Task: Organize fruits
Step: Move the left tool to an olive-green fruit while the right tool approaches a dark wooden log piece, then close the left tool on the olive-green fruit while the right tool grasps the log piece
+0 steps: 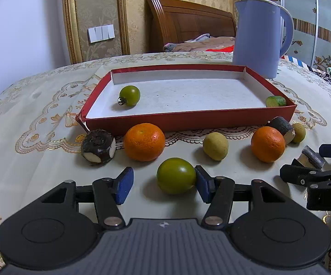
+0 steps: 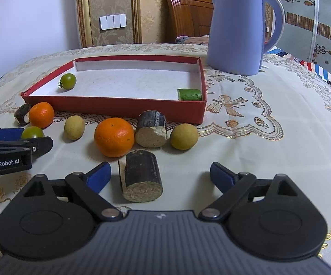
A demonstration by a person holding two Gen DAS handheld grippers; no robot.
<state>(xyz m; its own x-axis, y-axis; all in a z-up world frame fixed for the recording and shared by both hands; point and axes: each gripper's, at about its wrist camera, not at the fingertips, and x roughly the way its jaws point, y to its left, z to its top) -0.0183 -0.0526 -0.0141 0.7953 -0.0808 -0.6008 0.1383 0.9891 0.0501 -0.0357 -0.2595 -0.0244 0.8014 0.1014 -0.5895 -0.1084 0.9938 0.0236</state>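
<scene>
My left gripper (image 1: 164,184) is open around a green tomato (image 1: 176,175) on the tablecloth; its right pad touches the fruit, the left pad stands apart. My right gripper (image 2: 159,176) is open around a dark sugarcane piece (image 2: 141,178), touching neither side. A red tray (image 1: 188,120) holds another green tomato (image 1: 130,95) at its left and a green cucumber piece (image 1: 276,101) in its right corner. Two oranges (image 1: 144,141) (image 1: 268,144), two yellowish fruits (image 1: 215,146) (image 2: 184,136), a second sugarcane piece (image 2: 151,128) and a dark peeled root piece (image 1: 98,148) lie before the tray.
A lavender kettle (image 1: 258,36) stands behind the tray at the right. The table (image 1: 39,114) is covered with an embroidered cream cloth. A wooden bed headboard (image 1: 188,20) and a wardrobe (image 1: 321,27) stand beyond the table.
</scene>
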